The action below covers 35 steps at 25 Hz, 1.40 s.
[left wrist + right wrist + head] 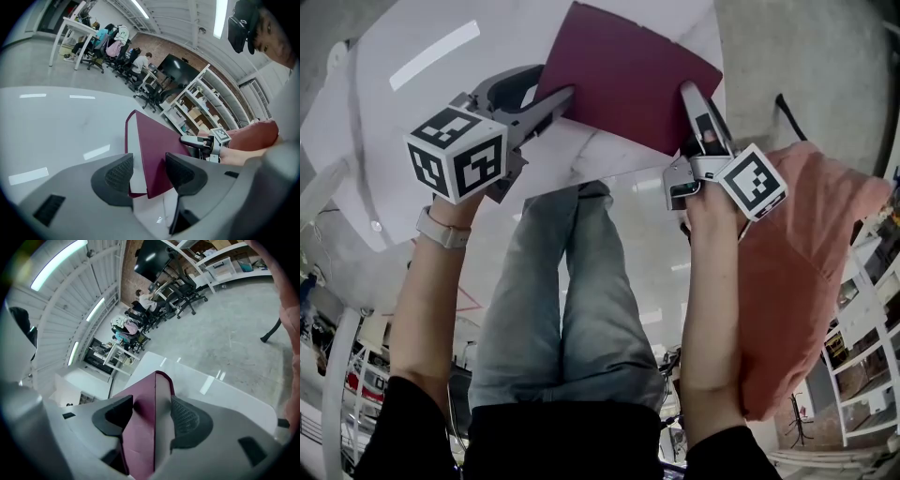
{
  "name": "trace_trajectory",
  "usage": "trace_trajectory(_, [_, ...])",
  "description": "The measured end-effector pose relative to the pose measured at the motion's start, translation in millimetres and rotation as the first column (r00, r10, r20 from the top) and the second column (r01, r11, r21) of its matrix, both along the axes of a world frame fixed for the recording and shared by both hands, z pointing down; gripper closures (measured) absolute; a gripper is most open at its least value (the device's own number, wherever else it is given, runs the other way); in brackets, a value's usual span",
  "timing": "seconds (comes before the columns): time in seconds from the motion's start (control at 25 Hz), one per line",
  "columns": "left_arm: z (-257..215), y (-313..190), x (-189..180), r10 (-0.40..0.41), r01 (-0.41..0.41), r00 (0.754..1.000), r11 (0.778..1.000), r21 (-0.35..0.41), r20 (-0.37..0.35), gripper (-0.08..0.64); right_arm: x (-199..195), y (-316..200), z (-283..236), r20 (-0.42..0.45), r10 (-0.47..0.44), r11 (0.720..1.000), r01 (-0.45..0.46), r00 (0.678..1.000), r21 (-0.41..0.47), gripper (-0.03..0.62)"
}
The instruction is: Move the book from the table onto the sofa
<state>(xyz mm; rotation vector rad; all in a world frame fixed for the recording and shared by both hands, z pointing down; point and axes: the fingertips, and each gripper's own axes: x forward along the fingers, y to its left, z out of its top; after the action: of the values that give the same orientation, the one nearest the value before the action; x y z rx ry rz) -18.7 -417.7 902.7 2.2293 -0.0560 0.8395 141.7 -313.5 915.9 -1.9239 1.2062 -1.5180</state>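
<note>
Both tools were clamped on the maroon hardcover book point(628, 70), left tool point(150, 172) and right tool point(152, 418) at opposite edges, holding it over the glossy white counter point(422, 94). This looked like the lifting step. The next move called for carrying it level to the salmon fabric sofa point(797, 281).

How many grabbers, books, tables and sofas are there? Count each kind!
grippers: 2, the left gripper and the right gripper
maroon book: 1
white table: 1
orange sofa: 1
total: 5

White table point(384, 131) — glossy, light-streaked
</note>
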Motion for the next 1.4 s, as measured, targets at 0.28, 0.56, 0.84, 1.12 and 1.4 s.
trace_trajectory(0.28, [-21.2,-9.1,-41.4,-0.061,0.061,0.998,0.998,0.016,-0.02,0.336,-38.2,-10.5,-23.2,-0.041,-0.038,0.999,0.038,0.998,0.01,0.319])
trace_trajectory(0.56, [-50.8,-7.8,-60.7,-0.085,0.086,0.996,0.995,0.041,-0.037,0.336,-47.7,-17.5,-59.5,-0.058,-0.025,0.998,0.028,0.998,0.052,0.319])
trace_trajectory(0.84, [-95.5,-11.7,-89.9,-0.139,0.142,0.989,0.988,0.062,-0.06,0.336,-70.9,-32.0,-108.9,-0.067,-0.077,0.992,0.084,0.995,0.093,0.319])
trace_trajectory(1.12, [-115.7,-15.6,-94.6,-0.185,0.192,0.979,0.977,0.093,-0.084,0.336,-77.4,-36.7,-124.0,-0.088,-0.116,0.989,0.123,0.989,0.081,0.319])
trace_trajectory(1.4, [-137.3,-19.9,-97.6,-0.251,0.265,0.959,0.958,0.11,-0.129,0.336,-85.4,-35.6,-143.9,-0.109,-0.15,0.982,0.161,0.983,0.099,0.319])
